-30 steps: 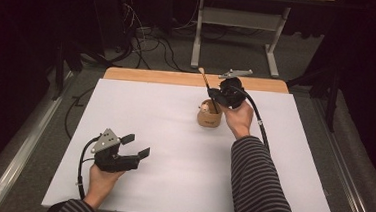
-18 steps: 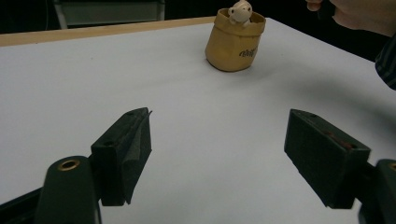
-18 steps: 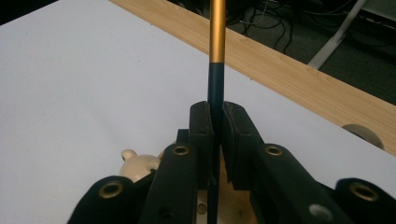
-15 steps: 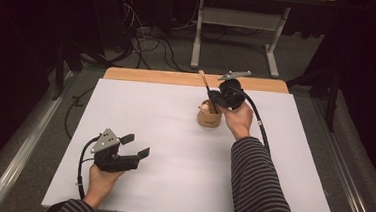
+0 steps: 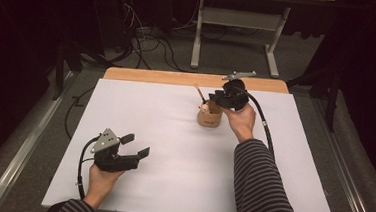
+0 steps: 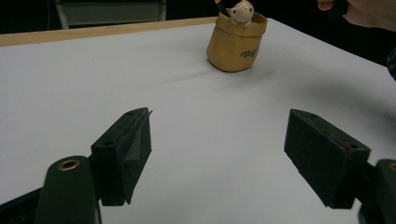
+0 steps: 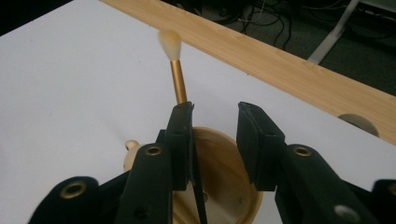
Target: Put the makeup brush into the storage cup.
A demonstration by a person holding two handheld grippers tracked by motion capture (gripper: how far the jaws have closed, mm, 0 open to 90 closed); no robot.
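A tan pouch-shaped holder [image 5: 208, 118] stands on the white table at the far middle. A small cream bear figure [image 6: 242, 10] peeks over its rim. A brush [image 7: 178, 79] with a gold ferrule and pale bristles leans out of the holder toward the far left. My right gripper [image 7: 215, 126] hangs right over the holder's mouth [image 7: 219, 186], open by a narrow gap with nothing between its jaws. The brush handle runs just outside the left jaw. Near the front left edge, my left gripper [image 5: 136, 145] is held wide open and empty, pointing toward the holder [image 6: 236, 46].
A white sheet [image 5: 161, 179] covers the table, and a wooden strip [image 5: 153, 76] shows along its far edge. A round hole [image 7: 357, 122] sits in that strip. Beyond the table are desk legs [image 5: 197, 36] and cables [image 5: 145, 38] on the floor.
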